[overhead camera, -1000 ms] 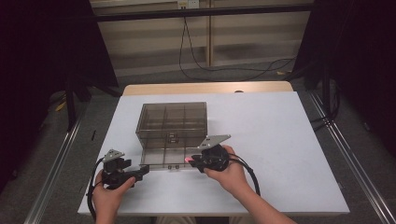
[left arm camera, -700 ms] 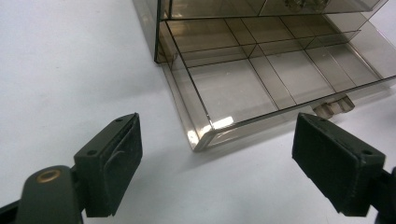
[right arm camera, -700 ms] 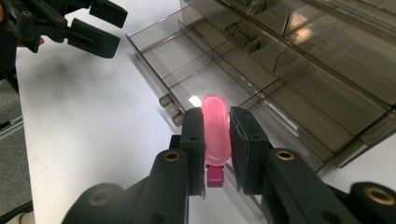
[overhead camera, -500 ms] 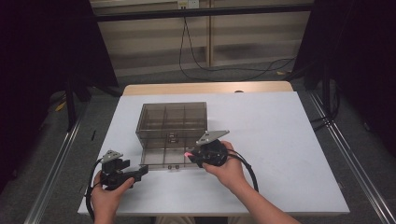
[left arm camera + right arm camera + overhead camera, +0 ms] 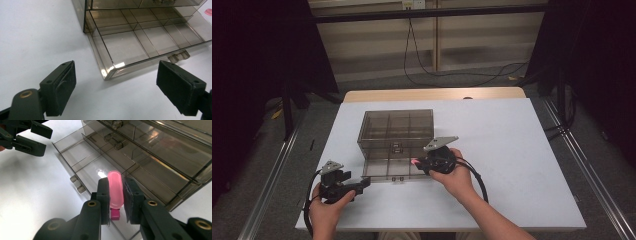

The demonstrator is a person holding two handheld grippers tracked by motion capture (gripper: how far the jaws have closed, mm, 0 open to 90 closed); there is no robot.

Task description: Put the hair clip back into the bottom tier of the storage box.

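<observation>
A white table point(image 5: 512, 150) carries a smoky transparent drawer cabinet point(image 5: 397, 131) whose bottom drawer point(image 5: 140, 42) is pulled out toward the person, its divided compartments bare in the left gripper view. The left gripper point(image 5: 357, 186) rests on the table just beside the drawer's front left corner, its jaws spread wide with nothing between them. The right gripper point(image 5: 116, 192) hangs over the right part of the open drawer, its jaws clamped on a small pink tube point(image 5: 115, 188) with a darker magenta end.

Pink tube's point(image 5: 115, 192) lower end behind fingers point(image 5: 103, 195)
</observation>
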